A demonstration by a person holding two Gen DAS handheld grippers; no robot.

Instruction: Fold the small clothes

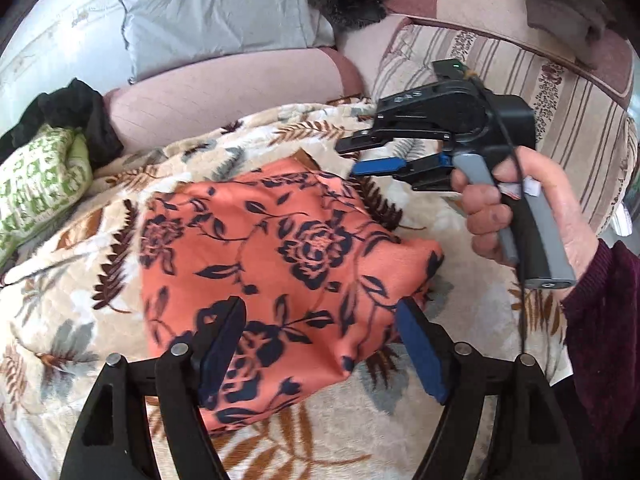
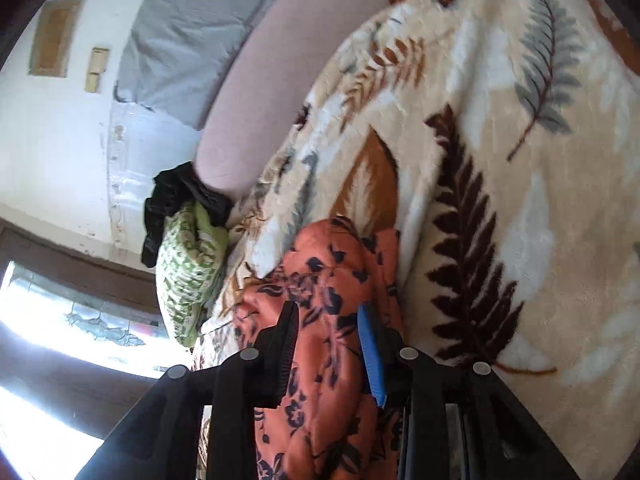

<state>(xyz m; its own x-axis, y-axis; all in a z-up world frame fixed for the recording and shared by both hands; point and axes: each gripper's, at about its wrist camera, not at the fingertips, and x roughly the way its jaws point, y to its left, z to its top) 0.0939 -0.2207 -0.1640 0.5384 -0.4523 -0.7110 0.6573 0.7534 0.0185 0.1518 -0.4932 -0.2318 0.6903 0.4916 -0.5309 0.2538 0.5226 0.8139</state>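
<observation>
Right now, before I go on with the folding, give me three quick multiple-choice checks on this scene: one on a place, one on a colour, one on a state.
1. Where does the orange flowered garment lie?
A. on the leaf-patterned blanket
B. on the grey pillow
C. on a bare floor

2. What colour is the print on the garment?
A. white
B. dark navy
C. green

3. How does the left gripper stand?
A. shut on the garment
B. open above the garment
C. shut on the blanket

Answers:
1 A, the blanket shows all round the garment's edges.
2 B, dark roses and leaves cover the orange cloth.
3 B, its fingers stand wide apart with the cloth lying loose below them.
</observation>
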